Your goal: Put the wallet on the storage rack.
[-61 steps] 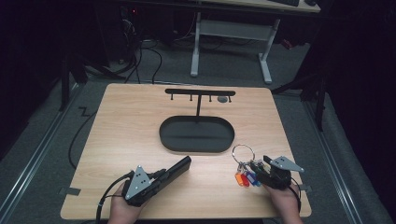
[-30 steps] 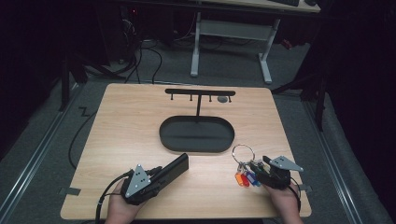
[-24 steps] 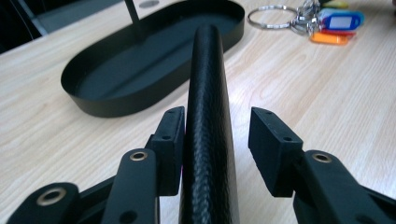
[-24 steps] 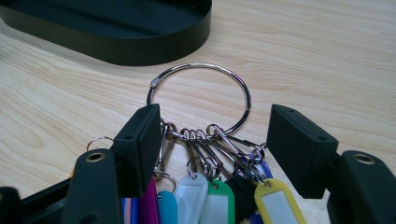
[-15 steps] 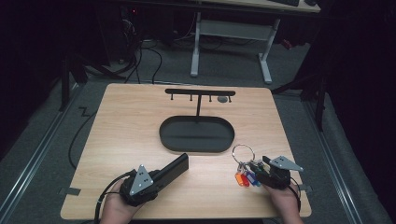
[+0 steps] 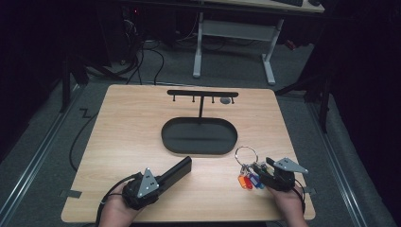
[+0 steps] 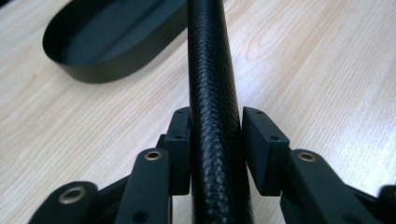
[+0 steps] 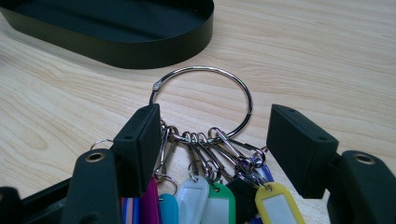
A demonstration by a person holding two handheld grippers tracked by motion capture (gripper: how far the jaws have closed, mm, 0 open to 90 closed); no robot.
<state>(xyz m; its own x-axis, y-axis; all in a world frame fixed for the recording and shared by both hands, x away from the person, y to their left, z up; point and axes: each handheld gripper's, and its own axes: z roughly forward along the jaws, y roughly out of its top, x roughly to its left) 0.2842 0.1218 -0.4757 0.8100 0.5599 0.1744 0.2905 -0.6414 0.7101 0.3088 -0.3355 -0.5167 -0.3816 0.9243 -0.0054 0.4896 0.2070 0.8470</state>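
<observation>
The left gripper (image 6: pixel 163 177) lies low on the surface (image 6: pixel 127 127), angled toward the tray (image 6: pixel 198 136); its fingers (image 7: pixel 180 140) have just been closing around a black case (image 7: pixel 212 107). To the right, the right gripper (image 6: pixel 262 171) rests level, fingers (image 8: pixel 140 140) apart, straddling the key ring (image 8: pixel 205 100) lying there.

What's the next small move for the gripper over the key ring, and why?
Probably close the right gripper: its jaws stand open on either side of the key ring, which lies flat on the table with nothing pressing it. Closing would secure the bunch before any lift.
</observation>
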